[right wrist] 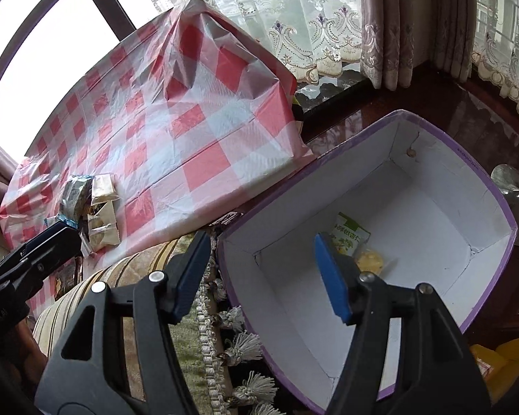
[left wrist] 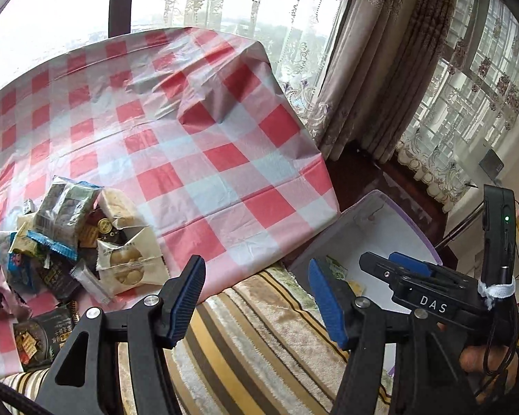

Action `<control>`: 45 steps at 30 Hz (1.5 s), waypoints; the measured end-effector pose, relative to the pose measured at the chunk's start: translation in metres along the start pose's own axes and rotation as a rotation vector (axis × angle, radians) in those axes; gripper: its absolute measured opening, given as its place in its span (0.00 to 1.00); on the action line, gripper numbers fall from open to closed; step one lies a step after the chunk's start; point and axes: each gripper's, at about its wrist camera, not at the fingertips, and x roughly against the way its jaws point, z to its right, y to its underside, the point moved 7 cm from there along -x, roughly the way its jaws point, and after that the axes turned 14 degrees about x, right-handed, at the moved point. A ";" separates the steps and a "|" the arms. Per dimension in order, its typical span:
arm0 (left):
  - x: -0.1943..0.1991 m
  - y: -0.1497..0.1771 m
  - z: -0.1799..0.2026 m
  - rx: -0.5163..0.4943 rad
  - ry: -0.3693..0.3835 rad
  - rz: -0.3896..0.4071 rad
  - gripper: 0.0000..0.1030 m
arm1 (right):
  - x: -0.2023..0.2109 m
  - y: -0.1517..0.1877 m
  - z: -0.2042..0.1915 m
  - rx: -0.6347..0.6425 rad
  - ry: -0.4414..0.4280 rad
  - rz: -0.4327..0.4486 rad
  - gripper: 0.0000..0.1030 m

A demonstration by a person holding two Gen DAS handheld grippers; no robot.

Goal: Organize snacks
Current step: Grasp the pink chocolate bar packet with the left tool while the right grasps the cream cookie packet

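Both claws are open and hold nothing. Just ahead of the right claw (right wrist: pixel 263 273) sits the white box with purple rim (right wrist: pixel 481 180); inside it, beside the right finger, lie a green snack packet (right wrist: pixel 351 233) and a yellow one (right wrist: pixel 370 259). Ahead and left of the left claw (left wrist: pixel 256 297), the snack pile (left wrist: pixel 83 238) lies on the checkered bench (left wrist: pixel 207 131).
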 end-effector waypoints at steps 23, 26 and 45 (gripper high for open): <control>0.098 0.033 -0.268 0.601 -0.159 0.128 0.61 | -0.043 -0.026 -0.177 0.378 -0.075 -0.098 0.64; 0.103 0.037 -0.300 0.662 -0.202 0.135 0.61 | -0.055 -0.028 -0.190 0.384 -0.087 -0.116 0.64; 0.045 0.003 -0.367 0.808 -0.158 0.050 0.53 | -0.123 -0.040 -0.229 0.380 -0.143 -0.243 0.64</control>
